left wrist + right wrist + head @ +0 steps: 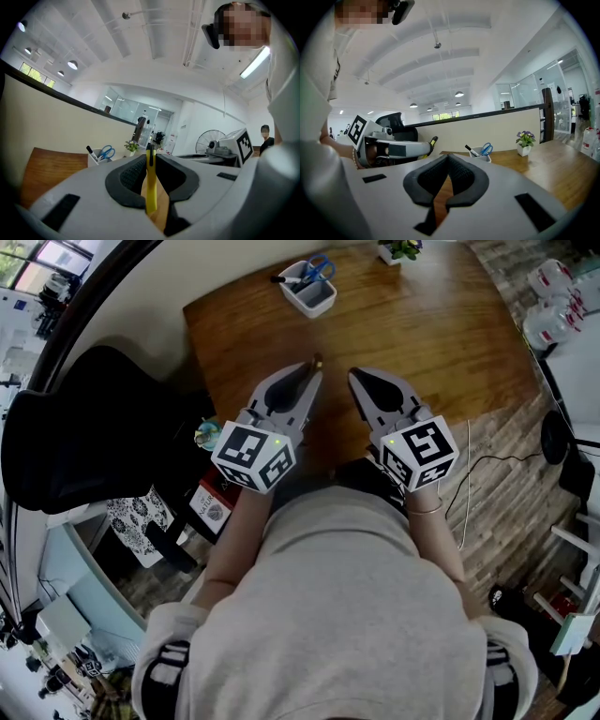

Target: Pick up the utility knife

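Note:
The yellow utility knife (150,185) stands on edge between the dark pads of my left gripper (151,155), which is shut on it. In the head view only the knife's dark tip (317,361) pokes out past the left gripper (308,374), held above the near edge of the wooden table (450,343). My right gripper (362,381) hovers just to its right, its jaws shut together with nothing between them (448,158). The right gripper view shows the left gripper (393,149) at the left, with the knife's yellow and black end (433,140) sticking out.
A white pen holder (309,287) with blue scissors and a marker stands at the table's far edge, a small potted plant (398,249) to its right. A black office chair (84,427) is at the left. White jugs (558,301) and cables lie on the floor at the right.

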{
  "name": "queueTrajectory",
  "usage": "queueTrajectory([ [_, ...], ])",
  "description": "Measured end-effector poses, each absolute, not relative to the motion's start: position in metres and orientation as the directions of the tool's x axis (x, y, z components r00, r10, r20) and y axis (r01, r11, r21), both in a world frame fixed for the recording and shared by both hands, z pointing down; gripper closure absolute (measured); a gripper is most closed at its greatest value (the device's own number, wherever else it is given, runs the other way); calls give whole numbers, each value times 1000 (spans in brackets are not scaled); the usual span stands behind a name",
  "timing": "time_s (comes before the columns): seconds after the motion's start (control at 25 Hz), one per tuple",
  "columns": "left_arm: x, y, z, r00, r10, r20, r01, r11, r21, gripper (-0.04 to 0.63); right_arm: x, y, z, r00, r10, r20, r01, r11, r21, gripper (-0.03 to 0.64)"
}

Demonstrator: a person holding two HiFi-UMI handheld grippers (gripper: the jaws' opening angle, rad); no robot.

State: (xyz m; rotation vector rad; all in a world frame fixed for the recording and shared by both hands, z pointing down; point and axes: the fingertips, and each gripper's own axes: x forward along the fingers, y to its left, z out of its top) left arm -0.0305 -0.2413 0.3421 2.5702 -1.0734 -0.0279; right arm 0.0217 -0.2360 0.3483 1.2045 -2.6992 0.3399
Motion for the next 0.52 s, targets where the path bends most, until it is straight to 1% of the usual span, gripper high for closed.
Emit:
queueTrajectory([
  [0.52,-28,-242,346,711,-693,120,-684,-642,347,515,25,-235,351,-664,-706,245,-745,652,-142,606],
])
